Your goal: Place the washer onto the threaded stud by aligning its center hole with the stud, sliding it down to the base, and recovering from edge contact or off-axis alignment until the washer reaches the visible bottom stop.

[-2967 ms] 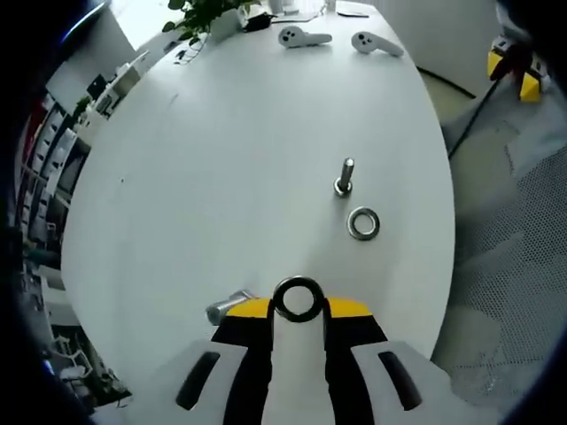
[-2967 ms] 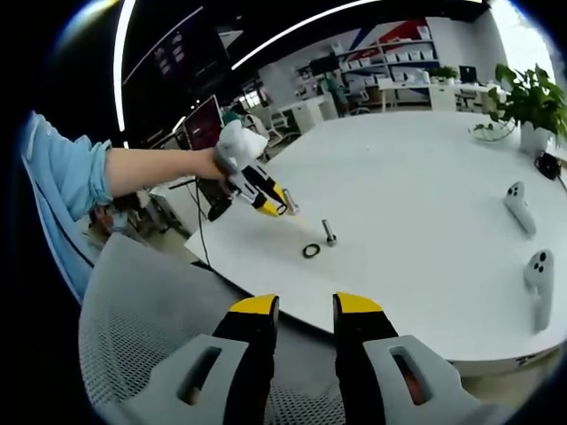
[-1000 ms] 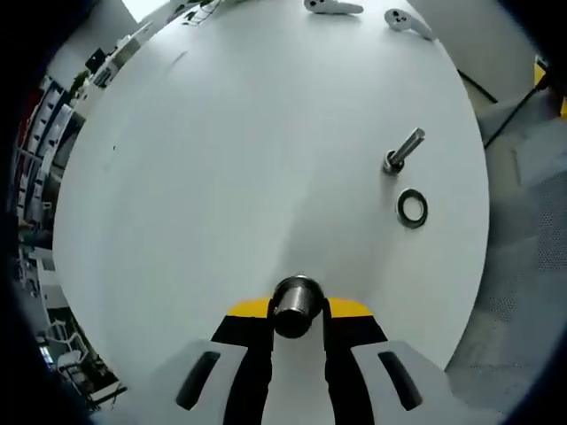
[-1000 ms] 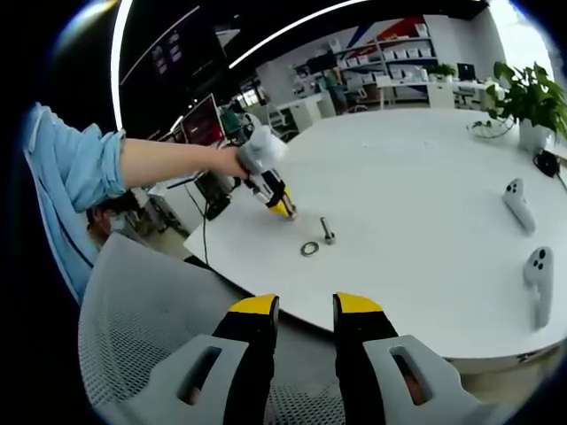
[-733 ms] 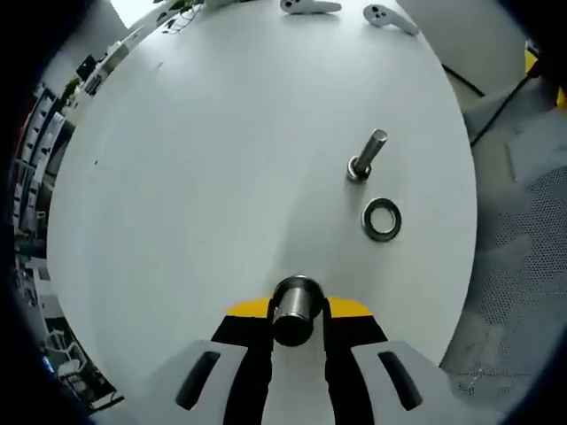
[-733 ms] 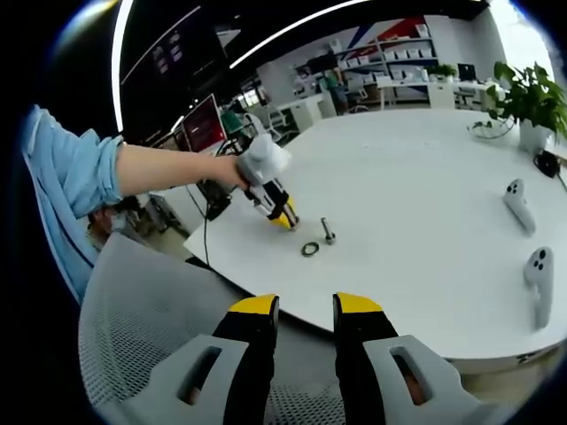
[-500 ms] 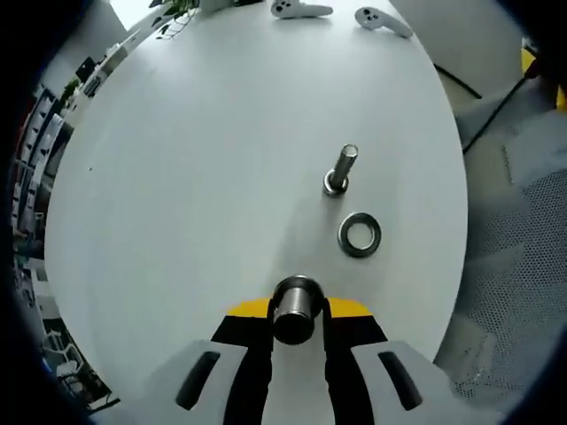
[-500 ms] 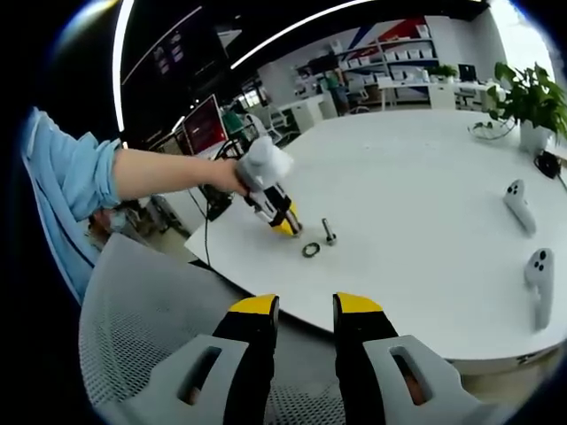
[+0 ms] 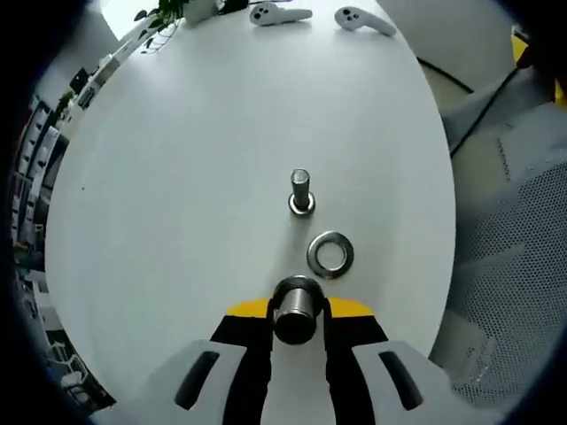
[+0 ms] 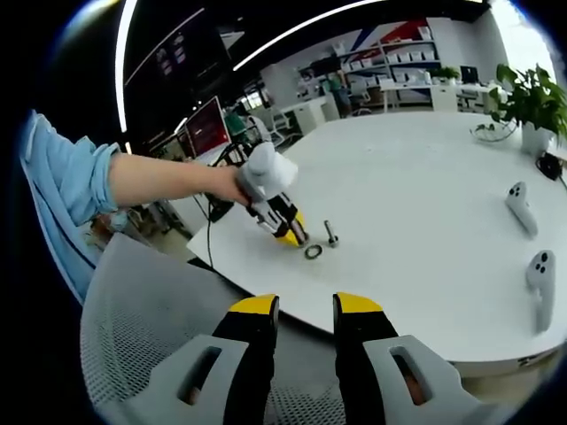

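There the washer [image 9: 330, 254] lay flat on the white table [image 9: 177, 177], just beside the upright threaded stud [image 9: 300, 191] and not on it — near the table's edge. The left tool [image 9: 298, 310] hovered close by, clamped on a short metal cylinder [image 9: 297, 307]. The right tool [image 10: 304, 320] hung well back, jaws parted — empty

In the left gripper view, the left tool [image 9: 299, 312] is covering the lower part of a metal cylinder [image 9: 298, 305] clamped between its jaws. In the right gripper view, the washer [image 10: 313, 252] is appearing too small for detail.
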### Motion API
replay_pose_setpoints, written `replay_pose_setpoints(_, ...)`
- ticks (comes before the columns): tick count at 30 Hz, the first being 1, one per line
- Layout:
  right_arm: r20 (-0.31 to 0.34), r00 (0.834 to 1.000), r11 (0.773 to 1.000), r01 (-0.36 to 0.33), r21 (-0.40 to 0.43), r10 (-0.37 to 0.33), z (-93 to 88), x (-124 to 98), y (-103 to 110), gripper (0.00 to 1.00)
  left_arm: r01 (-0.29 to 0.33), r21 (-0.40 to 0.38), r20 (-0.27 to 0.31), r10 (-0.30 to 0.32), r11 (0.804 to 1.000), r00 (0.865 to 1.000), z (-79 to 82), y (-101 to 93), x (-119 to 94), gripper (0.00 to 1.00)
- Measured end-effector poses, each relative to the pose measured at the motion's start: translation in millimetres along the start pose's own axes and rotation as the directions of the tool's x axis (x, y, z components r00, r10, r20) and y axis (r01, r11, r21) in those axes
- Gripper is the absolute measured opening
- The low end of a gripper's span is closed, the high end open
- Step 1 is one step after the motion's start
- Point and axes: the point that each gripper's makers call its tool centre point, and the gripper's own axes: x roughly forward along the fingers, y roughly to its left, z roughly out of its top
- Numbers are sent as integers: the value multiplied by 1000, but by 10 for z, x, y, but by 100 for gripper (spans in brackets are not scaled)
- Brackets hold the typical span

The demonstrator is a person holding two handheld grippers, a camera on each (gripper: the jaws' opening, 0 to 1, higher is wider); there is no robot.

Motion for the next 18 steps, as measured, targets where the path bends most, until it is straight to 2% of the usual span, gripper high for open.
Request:
replay_pose_setpoints(4,-1,1000,1000,-4,-2,4,1,1,9,27,6,6,35,-6,1000,999,-50,21,-74,21)
replay_pose_setpoints(6,1,1000,1000,-6,-3,6,5,2,12,27,-21,17,60,20,1000,998,-49,81,-154,25)
replay_pose_setpoints(7,1,1000,1000,-6,-3,6,6,3,14,27,-26,21,74,24,999,997,-37,88,-194,31)
replay_pose_setpoints(9,1,1000,1000,-8,-4,8,6,4,15,27,-40,26,115,36,999,993,26,109,-293,39)
replay_pose_setpoints(12,2,1000,1000,-9,-5,9,6,3,17,27,-73,71,157,61,995,986,134,143,-419,43)
replay_pose_setpoints(18,2,1000,1000,-11,-6,11,7,4,20,27,-40,111,190,18,993,982,385,-14,-514,48)
